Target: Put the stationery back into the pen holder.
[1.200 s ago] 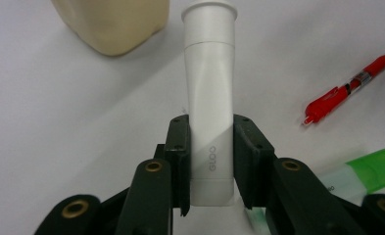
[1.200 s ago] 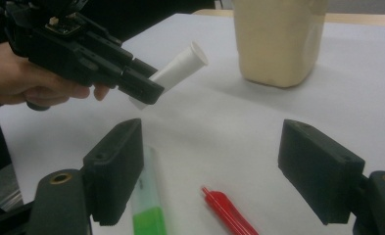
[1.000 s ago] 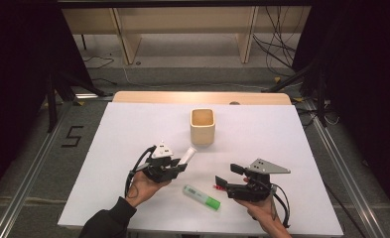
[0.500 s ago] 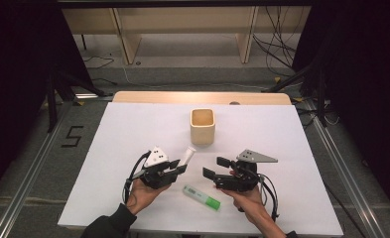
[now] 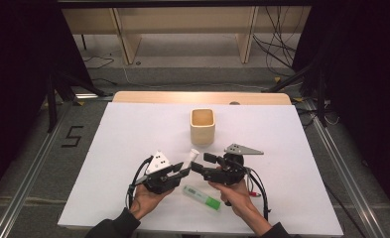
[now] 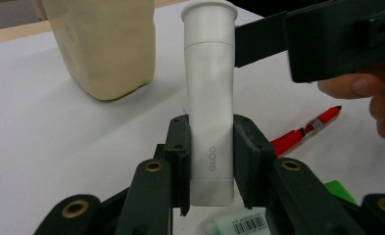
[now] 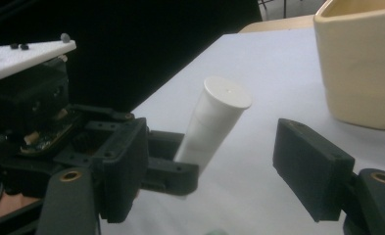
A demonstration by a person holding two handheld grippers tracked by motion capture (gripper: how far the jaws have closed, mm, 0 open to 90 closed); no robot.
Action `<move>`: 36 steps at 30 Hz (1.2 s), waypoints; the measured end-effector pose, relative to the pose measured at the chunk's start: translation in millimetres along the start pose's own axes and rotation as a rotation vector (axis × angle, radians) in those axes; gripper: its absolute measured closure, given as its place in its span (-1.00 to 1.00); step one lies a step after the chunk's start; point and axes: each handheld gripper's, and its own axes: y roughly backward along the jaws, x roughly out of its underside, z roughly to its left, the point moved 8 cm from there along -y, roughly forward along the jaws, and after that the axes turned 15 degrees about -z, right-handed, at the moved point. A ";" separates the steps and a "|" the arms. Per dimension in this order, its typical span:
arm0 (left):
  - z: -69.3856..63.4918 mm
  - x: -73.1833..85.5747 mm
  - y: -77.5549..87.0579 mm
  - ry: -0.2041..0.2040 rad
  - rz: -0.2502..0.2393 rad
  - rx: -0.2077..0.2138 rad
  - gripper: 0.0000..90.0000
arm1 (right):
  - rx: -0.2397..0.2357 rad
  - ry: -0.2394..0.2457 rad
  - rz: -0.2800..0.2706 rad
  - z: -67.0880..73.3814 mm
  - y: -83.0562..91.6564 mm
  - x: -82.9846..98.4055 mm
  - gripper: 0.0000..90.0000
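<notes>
Left tool [image 6: 210, 156] pinches the white glue tube [image 6: 209, 98] above the tabletop [image 5: 133, 144], its cap tilted up, while the right tool [image 7: 214, 161], jaws spread but just closing, flanks that cap.
</notes>
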 end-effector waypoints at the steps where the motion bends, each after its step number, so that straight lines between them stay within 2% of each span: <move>1: -0.6 0.1 -0.1 -0.001 -0.001 0.001 0.57 | -0.002 -0.012 0.000 0.3 -1.6 0.3 -0.31; 4: -2.7 -0.4 -0.2 -0.002 -0.007 0.007 0.57 | -0.003 -0.018 0.000 -0.1 -6.0 1.4 -0.26; 15: -5.6 -3.2 0.4 -0.007 -0.032 0.007 0.57 | -0.016 -0.114 -0.005 -1.0 -15.8 3.9 0.00; 19: -6.0 -2.8 0.3 -0.010 -0.029 0.010 0.57 | -0.021 -0.136 -0.011 -1.7 -17.4 3.9 0.05; 28: -7.5 -2.2 -0.2 -0.020 -0.028 0.012 0.57 | -0.024 -0.172 -0.023 -2.6 -20.1 4.5 0.38; 33: -7.8 -1.6 -1.0 -0.007 -0.016 0.018 0.56 | -0.031 -0.230 -0.025 -2.1 -19.9 4.7 0.48; 35: -8.1 -1.7 -1.2 -0.006 -0.002 0.021 0.49 | -0.026 -0.241 -0.028 -1.4 -19.0 5.7 0.49; 36: -11.5 -1.0 -1.0 0.005 0.038 0.054 0.28 | -0.027 -0.228 -0.026 -0.9 -19.1 6.2 0.50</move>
